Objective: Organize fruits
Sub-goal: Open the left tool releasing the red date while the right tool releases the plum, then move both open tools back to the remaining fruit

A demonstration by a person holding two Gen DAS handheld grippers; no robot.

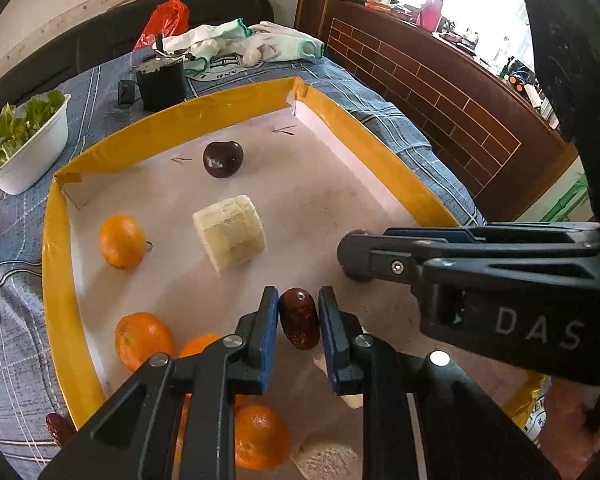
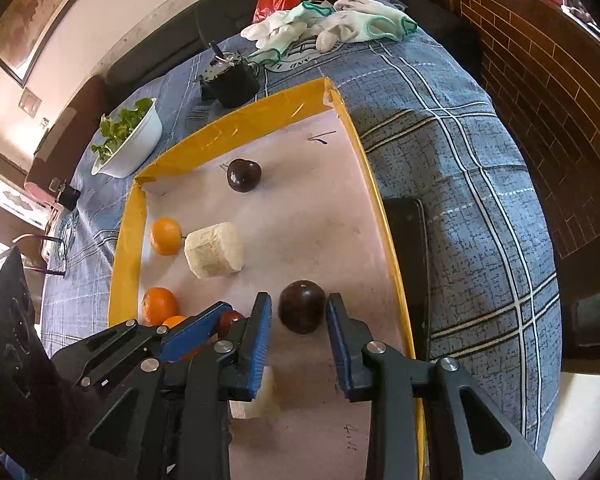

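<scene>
A yellow-rimmed white tray (image 1: 56, 264) (image 2: 128, 248) holds the fruit. My left gripper (image 1: 299, 312) is shut on a dark red date (image 1: 299, 318); the date also peeks out in the right wrist view (image 2: 230, 319). My right gripper (image 2: 299, 312) is open around a dark plum (image 2: 302, 306), its pads close to both sides without clear contact. A second plum (image 1: 223, 159) (image 2: 243, 175) lies at the tray's far end. A banana chunk (image 1: 230, 232) (image 2: 214, 250) lies mid-tray. Several oranges (image 1: 122, 241) (image 2: 165, 236) lie along the left side.
A white bowl of lettuce (image 1: 32, 148) (image 2: 130, 144), a black cup (image 1: 160, 82) (image 2: 234, 80), white gloves (image 1: 256, 42) and a red bag (image 1: 166, 20) sit on the blue checked cloth. A black phone (image 2: 408, 248) lies right of the tray. Another date (image 1: 58, 428) lies outside the tray.
</scene>
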